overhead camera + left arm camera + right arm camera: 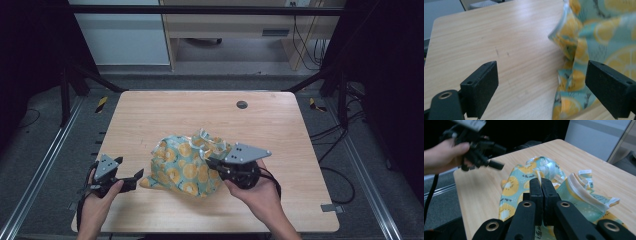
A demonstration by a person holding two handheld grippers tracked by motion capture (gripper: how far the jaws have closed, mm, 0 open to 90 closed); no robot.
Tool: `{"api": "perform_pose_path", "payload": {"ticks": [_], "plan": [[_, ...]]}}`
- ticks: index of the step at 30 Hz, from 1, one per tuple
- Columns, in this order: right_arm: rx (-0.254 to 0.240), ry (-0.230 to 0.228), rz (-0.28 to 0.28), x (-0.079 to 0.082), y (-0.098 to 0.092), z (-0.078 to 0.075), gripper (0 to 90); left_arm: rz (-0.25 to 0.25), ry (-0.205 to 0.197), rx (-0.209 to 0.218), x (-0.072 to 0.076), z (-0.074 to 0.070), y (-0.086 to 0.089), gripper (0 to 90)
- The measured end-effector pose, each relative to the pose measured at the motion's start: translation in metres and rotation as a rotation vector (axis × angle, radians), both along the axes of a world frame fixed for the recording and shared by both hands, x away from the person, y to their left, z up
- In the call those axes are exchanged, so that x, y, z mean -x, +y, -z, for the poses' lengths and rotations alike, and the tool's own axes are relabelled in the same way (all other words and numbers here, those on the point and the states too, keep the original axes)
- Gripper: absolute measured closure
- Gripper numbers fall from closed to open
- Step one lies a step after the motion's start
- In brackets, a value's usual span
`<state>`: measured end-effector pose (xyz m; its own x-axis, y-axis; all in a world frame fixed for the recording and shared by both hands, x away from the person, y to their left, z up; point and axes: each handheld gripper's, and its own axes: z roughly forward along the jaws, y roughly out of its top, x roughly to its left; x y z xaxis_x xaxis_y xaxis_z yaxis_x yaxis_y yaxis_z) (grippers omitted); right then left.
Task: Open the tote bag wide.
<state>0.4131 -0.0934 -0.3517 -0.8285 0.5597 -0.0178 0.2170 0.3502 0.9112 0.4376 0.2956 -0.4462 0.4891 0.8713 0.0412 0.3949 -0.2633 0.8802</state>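
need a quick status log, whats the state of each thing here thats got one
lemon-print cloth bag: crumpled in a heap on the table, handles loose on top
left gripper: open, beside the bag's edge, nothing between the jaws
right gripper: shut, jaws pressed together over the bag; whether cloth is pinched is unclear

The fabric (524, 185) bears small print reading "in the".

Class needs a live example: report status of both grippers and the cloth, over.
Left gripper open beside cloth. Right gripper shut, cloth pinched. Table bare elsewhere, nothing blocking.
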Motion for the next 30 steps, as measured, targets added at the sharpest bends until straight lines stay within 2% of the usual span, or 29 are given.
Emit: {"api": "perform_pose_path", "payload": {"ticks": [1, 2, 3, 5, 6, 7, 8, 9, 10, 11, 12, 14, 15, 16, 17, 20, 21, 22, 23, 24, 25, 28, 29, 30], "plan": [[0.001, -0.001, -0.004, 0.002, -0.001, 0.002, 89.1, 0.002, -0.003, 0.019, -0.003, -0.004, -0.001, 11.1], [-0.001, -0.002, -0.01, 0.005, -0.002, 0.005, 89.1, 0.003, -0.01, 0.019, -0.006, -0.009, -0.003, 11.6], [-0.004, -0.01, -0.02, 0.009, -0.003, 0.011, 89.1, 0.019, -0.024, -0.006, -0.012, -0.019, -0.008, 13.5], [-0.005, -0.01, -0.024, 0.011, -0.003, 0.014, 89.1, 0.03, -0.025, -0.011, -0.015, -0.024, -0.011, 13.9], [-0.006, -0.01, -0.028, 0.014, -0.003, 0.02, 89.0, 0.049, -0.026, -0.021, -0.02, -0.031, -0.016, 20.4], [-0.003, -0.009, -0.028, 0.014, -0.003, 0.022, 88.9, 0.08, -0.016, -0.041, -0.025, -0.037, -0.023, 22.1], [-0.003, -0.009, -0.028, 0.014, -0.003, 0.022, 88.9, 0.08, -0.016, -0.041, -0.025, -0.037, -0.023, 21.8], [-0.004, -0.005, -0.027, 0.014, -0.004, 0.024, 88.9, 0.104, 0.005, -0.057, -0.028, -0.04, -0.026, 21.8], [-0.007, -0.001, -0.028, 0.013, -0.005, 0.026, 88.9, 0.108, 0.004, -0.069, -0.031, -0.042, -0.03, 22.6], [-0.005, 0.0, -0.028, 0.012, -0.006, 0.027, 88.8, 0.098, -0.009, -0.089, -0.036, -0.043, -0.034, 29.7], [-0.005, 0.0, -0.028, 0.012, -0.006, 0.027, 88.8, 0.098, -0.009, -0.089, -0.036, -0.043, -0.034, 30.5], [-0.014, -0.005, -0.024, 0.011, -0.009, 0.027, 88.7, 0.124, 0.026, -0.065, -0.043, -0.04, -0.039, 30.6], [-0.016, -0.004, -0.023, 0.011, -0.009, 0.027, 88.7, 0.147, 0.064, -0.066, -0.049, -0.036, -0.045, 30.6], [-0.016, -0.004, -0.023, 0.011, -0.009, 0.027, 88.7, 0.147, 0.064, -0.066, -0.049, -0.036, -0.045, 30.0], [-0.016, -0.008, -0.02, 0.012, -0.01, 0.027, 88.6, 0.163, 0.092, -0.091, -0.056, -0.032, -0.052, 29.5], [-0.019, -0.007, -0.016, 0.013, -0.011, 0.028, 88.6, 0.168, 0.101, -0.089, -0.062, -0.029, -0.058, 32.1], [-0.019, -0.006, -0.014, 0.012, -0.011, 0.028, 88.6, 0.19, 0.133, -0.061, -0.068, -0.027, -0.064, 33.5], [-0.019, -0.006, -0.014, 0.012, -0.011, 0.028, 88.6, 0.19, 0.133, -0.061, -0.068, -0.027, -0.064, 36.5], [-0.021, -0.006, -0.012, 0.012, -0.011, 0.028, 88.6, 0.209, 0.166, -0.055, -0.072, -0.025, -0.069, 36.5], [-0.02, -0.007, -0.013, 0.011, -0.011, 0.028, 88.6, 0.213, 0.176, -0.066, -0.074, -0.025, -0.071, 40.5], [-0.017, -0.007, -0.012, 0.01, -0.012, 0.028, 88.6, 0.225, 0.17, -0.101, -0.075, -0.024, -0.076, 52.6], [-0.014, -0.007, -0.004, 0.01, -0.015, 0.028, 88.6, 0.249, 0.157, -0.094, -0.073, -0.026, -0.079, 72.9], [-0.013, -0.007, -0.001, 0.01, -0.017, 0.028, 88.6, 0.254, 0.111, -0.087, -0.064, -0.03, -0.079, 78.3], [-0.013, -0.007, -0.001, 0.01, -0.017, 0.028, 88.6, 0.254, 0.111, -0.087, -0.064, -0.03, -0.079, 82.8]]}}
